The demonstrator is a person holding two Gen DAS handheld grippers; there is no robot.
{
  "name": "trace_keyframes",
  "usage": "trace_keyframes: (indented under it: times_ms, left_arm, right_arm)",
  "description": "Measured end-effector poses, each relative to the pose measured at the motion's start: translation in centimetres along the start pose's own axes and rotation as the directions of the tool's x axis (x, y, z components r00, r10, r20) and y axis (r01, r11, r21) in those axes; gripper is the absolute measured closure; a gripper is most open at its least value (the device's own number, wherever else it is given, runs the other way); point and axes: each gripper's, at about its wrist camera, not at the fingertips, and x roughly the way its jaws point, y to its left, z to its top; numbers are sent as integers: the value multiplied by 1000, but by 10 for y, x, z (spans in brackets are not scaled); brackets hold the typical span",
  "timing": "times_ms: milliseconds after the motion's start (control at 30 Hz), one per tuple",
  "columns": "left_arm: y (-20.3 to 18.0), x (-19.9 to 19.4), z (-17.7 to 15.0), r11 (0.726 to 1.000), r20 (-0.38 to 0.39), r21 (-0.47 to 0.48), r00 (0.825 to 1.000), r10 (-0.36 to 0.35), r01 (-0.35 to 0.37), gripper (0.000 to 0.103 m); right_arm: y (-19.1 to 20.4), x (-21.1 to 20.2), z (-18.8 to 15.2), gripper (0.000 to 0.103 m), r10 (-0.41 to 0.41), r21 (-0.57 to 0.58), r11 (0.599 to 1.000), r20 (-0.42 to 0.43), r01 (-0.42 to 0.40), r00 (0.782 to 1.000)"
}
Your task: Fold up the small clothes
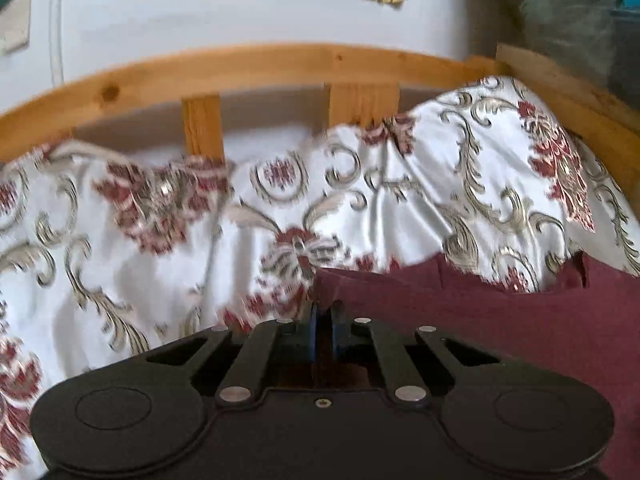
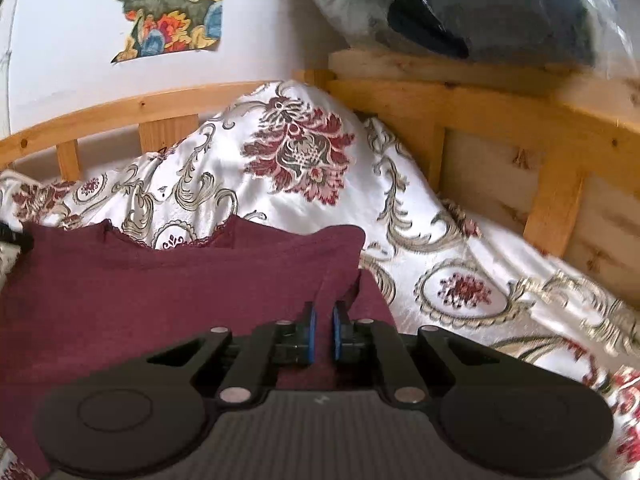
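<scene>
Here, the left gripper has its blue pads pressed together on the edge of the maroon top. The right gripper stands slightly apart over the top's sleeve at 12 o'clock. The top lies on the floral bedspread; beyond, a wooden bed frame and a colourful poster at 11 o'clock, with no readable writing.

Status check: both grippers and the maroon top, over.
Left gripper shut on maroon top edge. Right gripper slightly open over its right side. Top spread on floral bedspread.
</scene>
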Motion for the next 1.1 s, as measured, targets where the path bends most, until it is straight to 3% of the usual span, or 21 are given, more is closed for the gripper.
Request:
trace_keyframes:
  times_ms: [167, 300, 467, 567, 633, 700, 767, 833, 933, 1100]
  left_arm:
    - [-10, 16, -1, 995, -58, 72, 996, 69, -64, 96]
    - [-10, 23, -9, 996, -83, 60, 994, 72, -67, 95]
    - [-5, 22, -8, 997, -95, 44, 993, 67, -63, 78]
    - [0, 16, -5, 998, -99, 4, 993, 69, -69, 63]
    - [0, 8, -3, 996, -99, -14, 991, 90, -92, 42]
    - [-2, -4, -5, 994, -85, -38, 991, 102, -105, 28]
    - [-4, -16, -8, 994, -69, -49, 993, 94, -97, 22]
    - [-8, -30, -12, 992, -59, -59, 993, 104, -107, 11]
    - [-15, -52, -24, 985, -36, -116, 992, 125, -128, 2]
    - [-21, -82, -42, 985, -33, -142, 995, 94, -98, 1]
  right_arm:
    - [2, 8, -4, 93, -17, -12, 1000, -41, 16, 999]
    - [3, 8, -6, 93, -17, -13, 1000, -29, 16, 999]
    - [2, 7, -5, 90, -10, -21, 1000, -25, 10, 1000]
    - [3, 4, -4, 79, 5, -26, 1000, -20, -5, 1000]
    - [2, 0, -3, 63, 22, -15, 1000, -15, -22, 1000]
    - [2, -4, -1, 54, 31, -13, 999, -7, -31, 1000]
    - [4, -9, 0, 45, 28, -31, 999, 9, -28, 1000]
    - [6, -14, 1, 25, 32, -49, 998, 35, -30, 999]
    - [8, -20, 4, 4, 44, -64, 997, 70, -40, 997]
    - [14, -26, 7, 0, 35, -68, 997, 81, -30, 996]
